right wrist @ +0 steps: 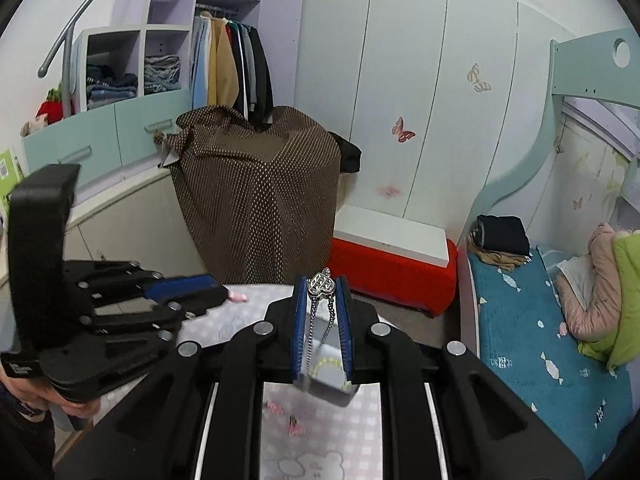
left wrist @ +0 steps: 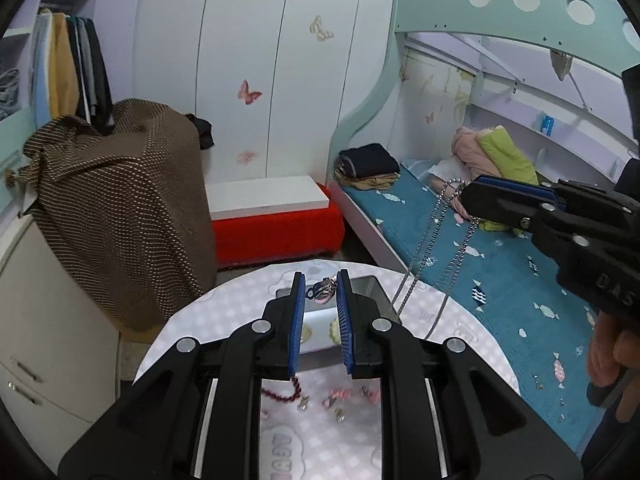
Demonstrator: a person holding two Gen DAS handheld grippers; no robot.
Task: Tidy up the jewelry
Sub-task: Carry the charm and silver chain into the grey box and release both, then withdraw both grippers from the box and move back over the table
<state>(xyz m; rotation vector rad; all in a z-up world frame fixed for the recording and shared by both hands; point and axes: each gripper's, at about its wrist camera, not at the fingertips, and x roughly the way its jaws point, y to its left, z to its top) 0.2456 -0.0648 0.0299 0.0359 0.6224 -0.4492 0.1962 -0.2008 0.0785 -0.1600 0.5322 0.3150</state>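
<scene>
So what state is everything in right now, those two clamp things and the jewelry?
Left hand-held gripper: shut on a small silver pendant.
Right hand-held gripper: shut on a silver chain necklace, lifted, dangling toward the table.
Metal tray: on the round table, open-topped.
Red bead bracelet: lying loose on the table.
Pink earrings: scattered loose.

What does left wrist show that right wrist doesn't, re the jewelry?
Left wrist only: the left gripper pinching a small silver charm, the necklace chain hanging in long loops from the right gripper, and a dark red bead string on the table.

Right wrist only: the necklace's heart pendant clamped at the right gripper's tips, and open closet shelves.

Both: the metal box, pink trinkets, the bed.
</scene>
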